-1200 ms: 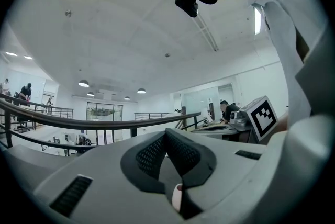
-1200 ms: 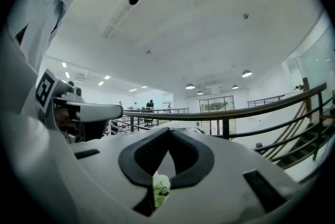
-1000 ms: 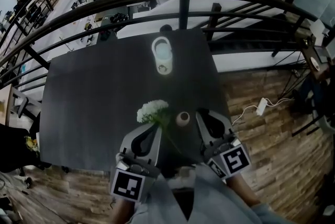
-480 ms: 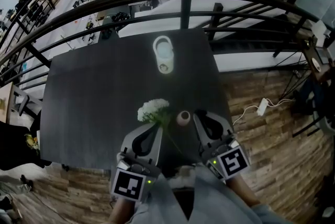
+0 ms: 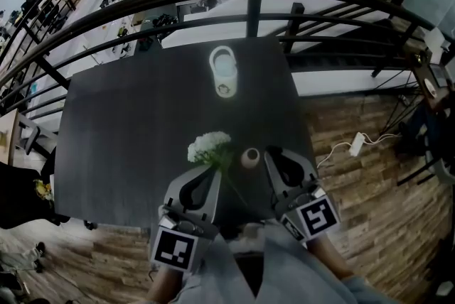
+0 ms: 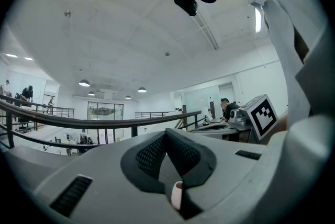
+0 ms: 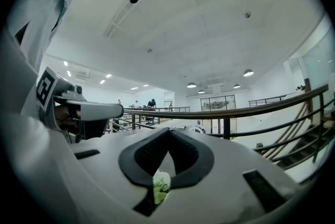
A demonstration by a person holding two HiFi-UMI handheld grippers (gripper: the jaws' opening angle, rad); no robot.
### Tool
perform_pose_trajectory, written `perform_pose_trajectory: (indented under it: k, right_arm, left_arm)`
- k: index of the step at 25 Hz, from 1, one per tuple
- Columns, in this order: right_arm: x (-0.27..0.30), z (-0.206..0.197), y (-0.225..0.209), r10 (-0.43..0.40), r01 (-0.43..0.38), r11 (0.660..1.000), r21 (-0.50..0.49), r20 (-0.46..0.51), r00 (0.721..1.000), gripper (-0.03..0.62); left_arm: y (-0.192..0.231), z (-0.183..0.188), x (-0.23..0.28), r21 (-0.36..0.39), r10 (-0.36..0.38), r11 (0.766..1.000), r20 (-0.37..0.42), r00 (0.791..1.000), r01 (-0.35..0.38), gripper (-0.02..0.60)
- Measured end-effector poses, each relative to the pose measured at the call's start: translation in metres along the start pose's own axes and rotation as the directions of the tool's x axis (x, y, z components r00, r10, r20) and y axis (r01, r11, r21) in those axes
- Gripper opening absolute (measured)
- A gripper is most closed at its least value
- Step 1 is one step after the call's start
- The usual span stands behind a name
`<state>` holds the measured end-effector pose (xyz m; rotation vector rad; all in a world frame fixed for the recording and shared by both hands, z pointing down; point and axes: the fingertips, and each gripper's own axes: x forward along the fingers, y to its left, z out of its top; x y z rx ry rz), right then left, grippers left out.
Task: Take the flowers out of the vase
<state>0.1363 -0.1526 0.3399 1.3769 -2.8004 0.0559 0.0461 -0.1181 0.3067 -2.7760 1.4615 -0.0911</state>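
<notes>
Your left gripper (image 6: 166, 133) and right gripper (image 7: 168, 131) are both at the near edge of the table (image 5: 128, 125); each has its jaws pressed together, pinching nothing. The flowers (image 5: 209, 148) lie on the table just left of the vase (image 5: 249, 158), outside it; the stem trails back between your grippers.

The dark matte rectangular bench (image 5: 121, 132) carries a white jug with a loop handle (image 5: 222, 73), centred near its far edge. Near the front edge stands a small round beige vase (image 5: 249, 158). Just beside it lies a bunch of white flowers on a green stem (image 5: 208, 148).
</notes>
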Motion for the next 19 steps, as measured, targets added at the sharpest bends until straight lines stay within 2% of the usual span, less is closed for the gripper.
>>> perform_pose_trajectory:
  k: [11,19]
  right_arm:
    - [0.0,-0.008,0.003,0.016,-0.015,0.999,0.037,-0.028,0.999,-0.005]
    - [0.004,-0.012,0.008,0.037,-0.036,0.999,0.025,-0.052,0.998,-0.005]
  left_arm:
    - [0.005,-0.001,-0.003,-0.005,0.019,1.0,0.009,1.0,-0.019,-0.003]
    - [0.012,-0.003,-0.005,-0.01,0.03,0.999,0.0,1.0,-0.03,-0.003]
